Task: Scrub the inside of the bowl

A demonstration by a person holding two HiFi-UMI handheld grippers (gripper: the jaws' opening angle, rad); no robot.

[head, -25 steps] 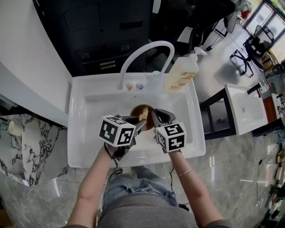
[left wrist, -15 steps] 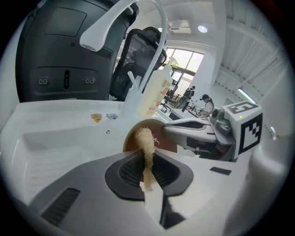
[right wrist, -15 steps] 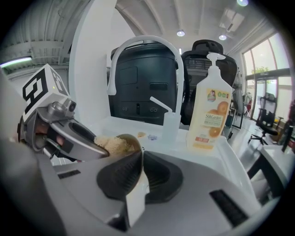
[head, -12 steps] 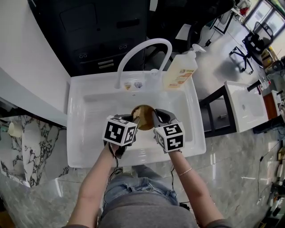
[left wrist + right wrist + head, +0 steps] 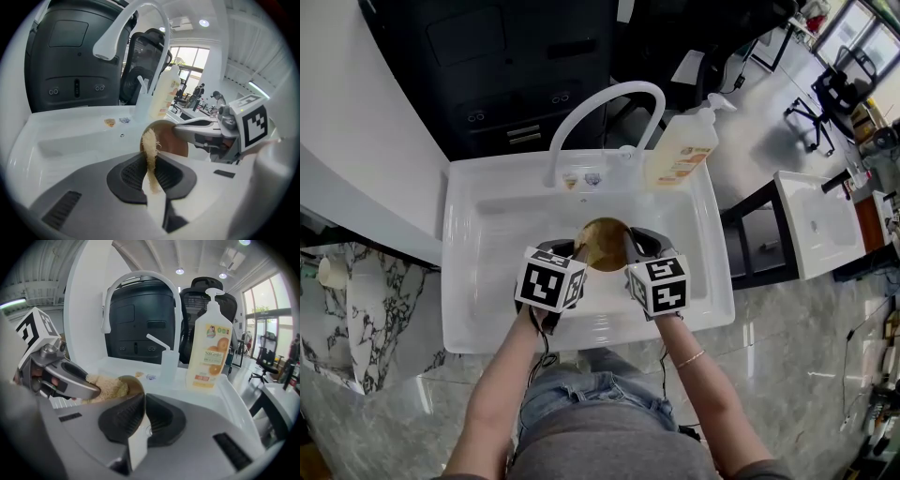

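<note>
A brown bowl (image 5: 605,243) is tipped up in the white sink (image 5: 487,234). My right gripper (image 5: 628,242) is shut on the bowl's right rim; in the right gripper view the jaws (image 5: 140,399) pinch the thin brown edge of the bowl (image 5: 132,386). My left gripper (image 5: 578,250) is shut on a tan scrubbing sponge (image 5: 150,147), which stands upright between its jaws at the bowl (image 5: 174,139). The sponge (image 5: 107,389) lies against the bowl's inside near its left edge. Most of the bowl's inside shows in the head view.
A curved white faucet (image 5: 602,105) arches over the back of the sink. An orange-labelled soap pump bottle (image 5: 682,150) stands at the back right corner. Two small stickers (image 5: 581,181) sit by the faucet base. The drain is not in view.
My left gripper has drawn back toward me and to the left, taking the sponge from the bowl's middle to its left edge. The right gripper and bowl have barely moved.
</note>
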